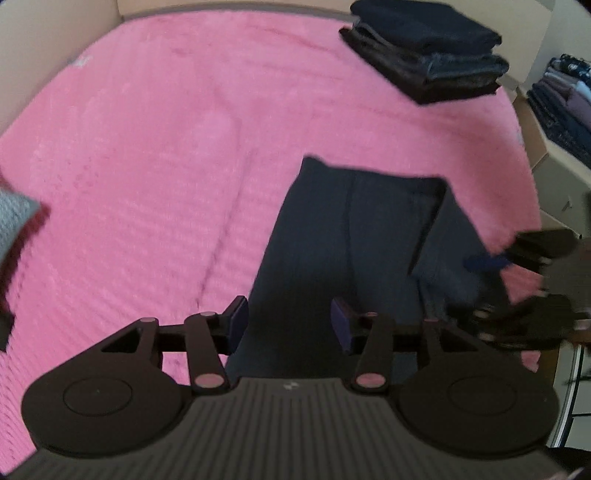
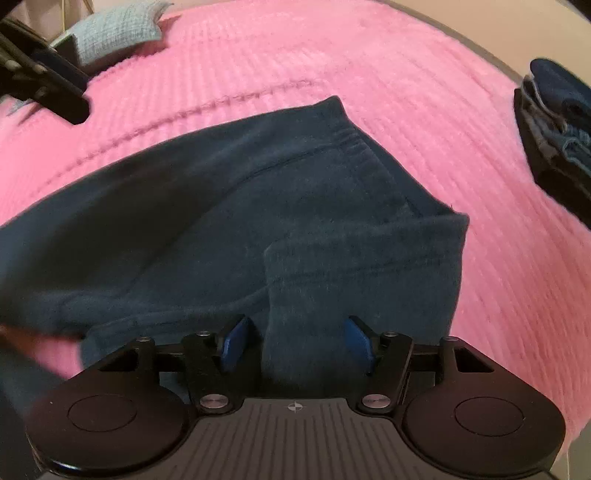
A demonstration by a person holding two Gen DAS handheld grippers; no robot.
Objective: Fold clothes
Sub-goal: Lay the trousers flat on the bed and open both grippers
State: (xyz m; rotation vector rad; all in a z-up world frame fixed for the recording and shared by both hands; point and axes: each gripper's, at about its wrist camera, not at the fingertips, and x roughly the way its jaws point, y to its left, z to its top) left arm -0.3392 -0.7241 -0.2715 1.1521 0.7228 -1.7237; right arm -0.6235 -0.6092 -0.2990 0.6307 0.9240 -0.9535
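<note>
Navy fleece garment (image 2: 236,221) lies flat on the pink bed cover (image 2: 424,92), soft fuzzy nap; the cover is plush with fine ribbing and a stitched seam. One end shows a gathered, elasticated band (image 2: 354,147). A folded-over flap with a straight edge sits on top at the near right.

Right claw (image 2: 295,343): jaws spread wide, blue pads either side of the flap's near edge, not clamped on it. Left claw (image 1: 288,325): also spread, dark purple pads apart, over the garment's near end, gripping nothing.

Stack of folded dark clothes (image 1: 424,48), denim-looking and knit layers, squared edges, sits at the bed's far right corner, well apart from the garment. Grey waffle-texture pillow (image 2: 114,33) at the far left edge.
</note>
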